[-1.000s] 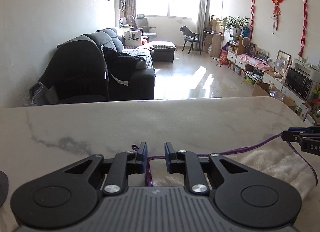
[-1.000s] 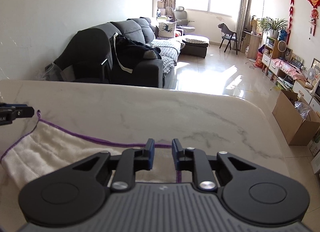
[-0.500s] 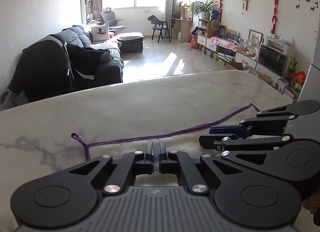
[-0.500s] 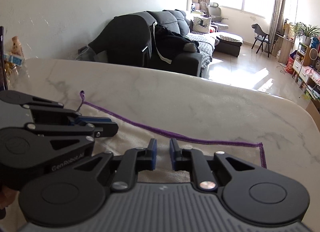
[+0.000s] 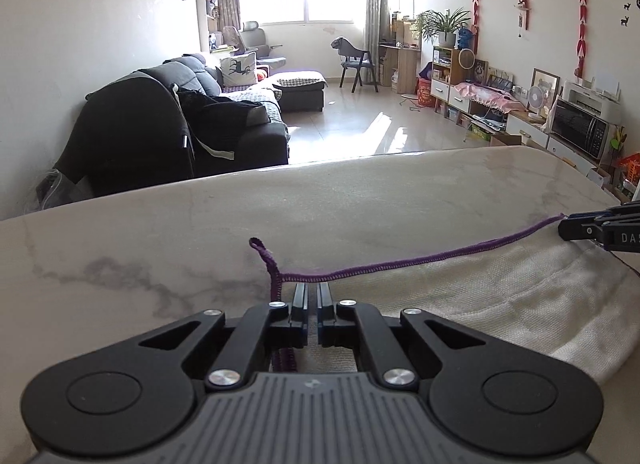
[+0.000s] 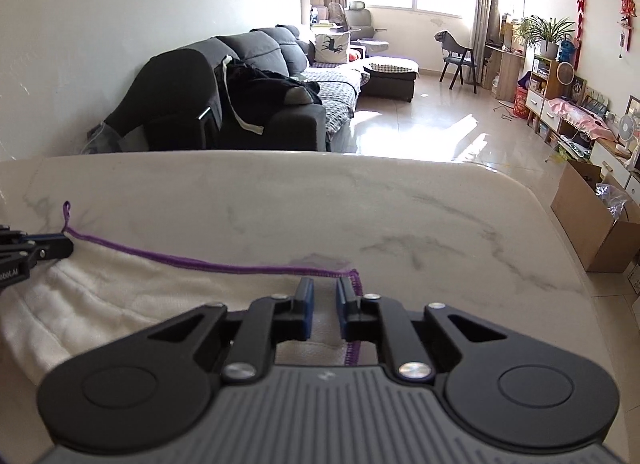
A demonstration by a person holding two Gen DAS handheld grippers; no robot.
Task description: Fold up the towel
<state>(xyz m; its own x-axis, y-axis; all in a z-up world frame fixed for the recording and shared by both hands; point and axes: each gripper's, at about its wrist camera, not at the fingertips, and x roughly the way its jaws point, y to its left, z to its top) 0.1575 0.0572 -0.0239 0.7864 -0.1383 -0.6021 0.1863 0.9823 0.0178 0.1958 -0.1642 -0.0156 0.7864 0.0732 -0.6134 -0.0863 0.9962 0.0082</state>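
marble table [image 5: 320,200], dark grey sofa [image 5: 224,124] beyond it, cardboard box [image 6: 592,224] on floor, microwave [image 5: 580,128]

nubby cloth towel [image 5: 460,296], glossy marble table [image 5: 320,204]

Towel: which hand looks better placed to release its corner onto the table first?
Probably left. The left gripper pinches the hem of the towel low against the table, while the hem seems to climb toward the right gripper, whose corner looks raised.
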